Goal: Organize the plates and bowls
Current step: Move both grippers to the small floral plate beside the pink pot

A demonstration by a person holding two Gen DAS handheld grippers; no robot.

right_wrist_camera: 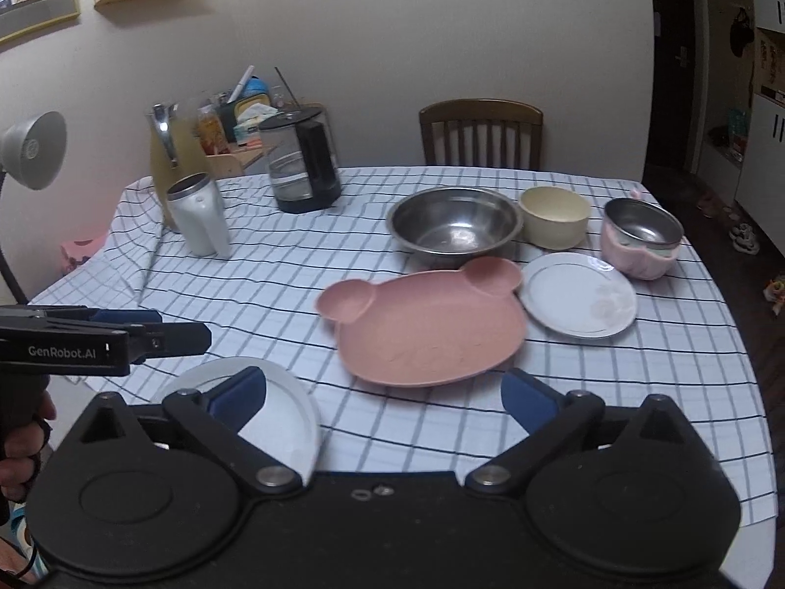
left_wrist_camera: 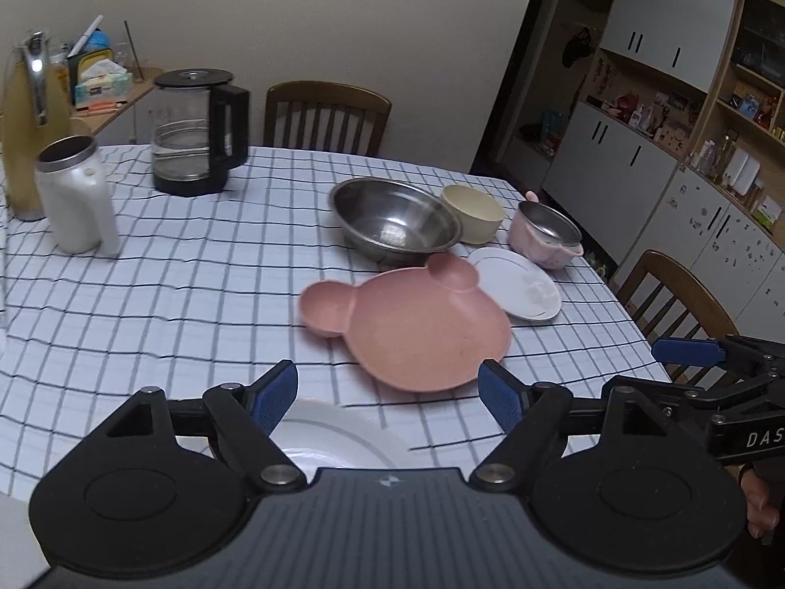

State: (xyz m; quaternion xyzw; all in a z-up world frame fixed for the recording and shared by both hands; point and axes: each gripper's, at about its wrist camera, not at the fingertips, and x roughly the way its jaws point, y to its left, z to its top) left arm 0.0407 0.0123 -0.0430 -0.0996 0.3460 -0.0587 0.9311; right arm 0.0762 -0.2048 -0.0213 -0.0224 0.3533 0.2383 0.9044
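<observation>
- Checked table (right_wrist_camera: 245,284): bears all the crockery; the cloth is wrinkled and may drag under a sliding dish.
- Pink bear-shaped plate (right_wrist_camera: 427,329): centre of the right wrist view, its right ear touching or overlapping the steel bowl's foot. Judged light, stiff plastic, not fragile. Take it by the near rim at 6 o'clock.
- Steel bowl (right_wrist_camera: 456,221): at 12 o'clock from the pink plate. Judged rigid, smooth and slippery; pinch the thin rim wall.
- White plate nearest the person (right_wrist_camera: 289,407): at 7 o'clock, partly hidden under the right gripper. Judged ceramic, heavy, breakable.
- Small white plate (right_wrist_camera: 579,294): at 3 o'clock from the pink plate, just beside it. Judged fragile; its low rim leaves little purchase.
- Cream bowl (right_wrist_camera: 554,216): at 1 o'clock, beside the steel bowl. Upright wall suits a rim pinch.
- Pink-jacketed steel bowl (right_wrist_camera: 638,240): at 2 o'clock, near the table edge. Handle with care.
- Right gripper (right_wrist_camera: 382,400): jaws spread wide, nothing between them.
- Left gripper (left_wrist_camera: 387,395): jaws apart, empty.
</observation>
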